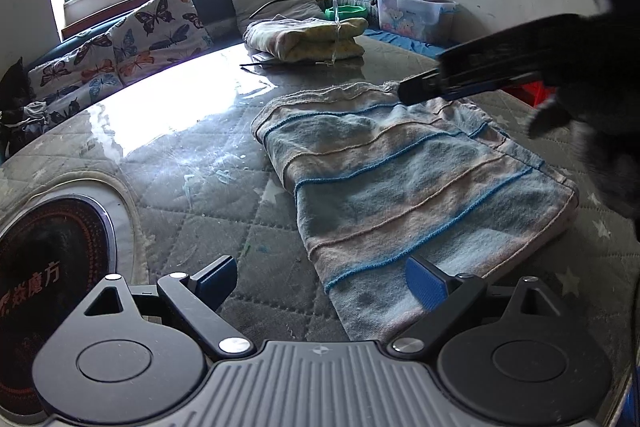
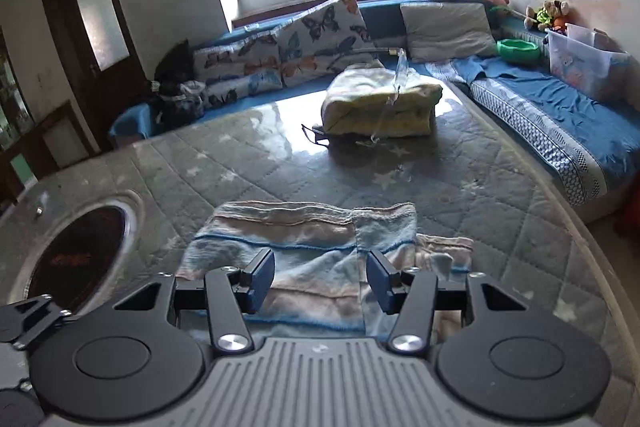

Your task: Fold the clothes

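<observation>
A striped towel is seen lying folded on the glass-topped desk, doubled over into a thick oblong with its layered edges roughly aligned. The left gripper is held with jaws wide and nothing between them; the towel's near corner lies just ahead of and under the right-hand jaw. The right gripper is held over the towel's middle, its jaws partly apart and gripping nothing, the cloth lying beneath them. The fold in hand appears to have been released. A further fold or some smoothing may be left, as one flap is seen overlapping unevenly.
</observation>
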`<state>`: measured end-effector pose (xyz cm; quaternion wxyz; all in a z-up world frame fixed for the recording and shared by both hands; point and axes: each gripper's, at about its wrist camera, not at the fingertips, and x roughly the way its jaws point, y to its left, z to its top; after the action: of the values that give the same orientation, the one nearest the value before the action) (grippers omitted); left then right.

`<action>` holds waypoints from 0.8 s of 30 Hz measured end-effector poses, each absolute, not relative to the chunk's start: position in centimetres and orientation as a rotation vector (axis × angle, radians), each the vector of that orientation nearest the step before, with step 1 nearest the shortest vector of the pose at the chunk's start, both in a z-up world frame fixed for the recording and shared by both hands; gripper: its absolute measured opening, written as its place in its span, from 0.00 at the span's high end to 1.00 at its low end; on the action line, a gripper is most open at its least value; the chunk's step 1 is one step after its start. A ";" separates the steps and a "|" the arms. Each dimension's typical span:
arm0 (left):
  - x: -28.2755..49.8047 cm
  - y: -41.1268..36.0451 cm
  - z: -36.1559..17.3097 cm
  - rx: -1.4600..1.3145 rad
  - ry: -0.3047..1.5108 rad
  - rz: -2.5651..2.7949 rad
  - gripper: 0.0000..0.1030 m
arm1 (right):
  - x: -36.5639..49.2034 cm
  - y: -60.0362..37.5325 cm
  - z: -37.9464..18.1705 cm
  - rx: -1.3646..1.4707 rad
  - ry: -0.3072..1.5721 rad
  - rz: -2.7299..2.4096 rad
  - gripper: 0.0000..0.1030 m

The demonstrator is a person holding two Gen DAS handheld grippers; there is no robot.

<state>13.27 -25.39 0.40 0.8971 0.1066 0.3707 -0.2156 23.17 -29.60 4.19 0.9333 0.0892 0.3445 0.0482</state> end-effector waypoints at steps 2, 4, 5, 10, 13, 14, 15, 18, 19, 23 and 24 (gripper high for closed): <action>13.3 -25.3 0.3 0.216 0.770 -0.448 0.09 | 24.3 -29.4 3.7 0.166 0.728 0.083 0.50; 13.4 -25.2 0.3 0.211 0.773 -0.451 0.09 | 25.2 -29.0 3.1 0.146 0.750 0.068 0.50; 13.4 -25.2 0.3 0.210 0.774 -0.452 0.09 | 25.7 -28.9 3.0 0.138 0.759 0.064 0.50; 13.4 -25.0 0.2 0.200 0.777 -0.459 0.09 | 27.5 -28.4 2.3 0.101 0.795 0.048 0.50; 13.4 -24.9 0.2 0.198 0.777 -0.464 0.09 | 28.5 -28.1 2.1 0.090 0.805 0.032 0.50; 13.4 -24.8 0.2 0.198 0.778 -0.465 0.09 | 28.9 -28.0 2.2 0.087 0.805 0.025 0.50; 13.4 -24.7 0.3 0.196 0.778 -0.466 0.09 | 29.0 -28.0 2.3 0.086 0.803 0.022 0.50; 13.3 -24.4 0.4 0.193 0.776 -0.464 0.09 | 29.0 -27.5 3.1 0.081 0.786 0.043 0.50; 13.2 -24.3 0.4 0.193 0.775 -0.463 0.09 | 28.9 -27.1 3.4 0.070 0.780 0.060 0.50; 13.2 -24.2 0.3 0.183 0.779 -0.463 0.09 | 28.7 -24.9 3.6 0.008 0.783 0.135 0.50; 13.2 -24.1 0.2 0.179 0.781 -0.463 0.09 | 28.7 -24.3 3.5 -0.004 0.784 0.151 0.50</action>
<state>13.16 -24.12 0.23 0.8949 0.0865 0.3765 -0.2234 28.71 -24.25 3.52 0.9213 -0.0020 0.3818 0.0735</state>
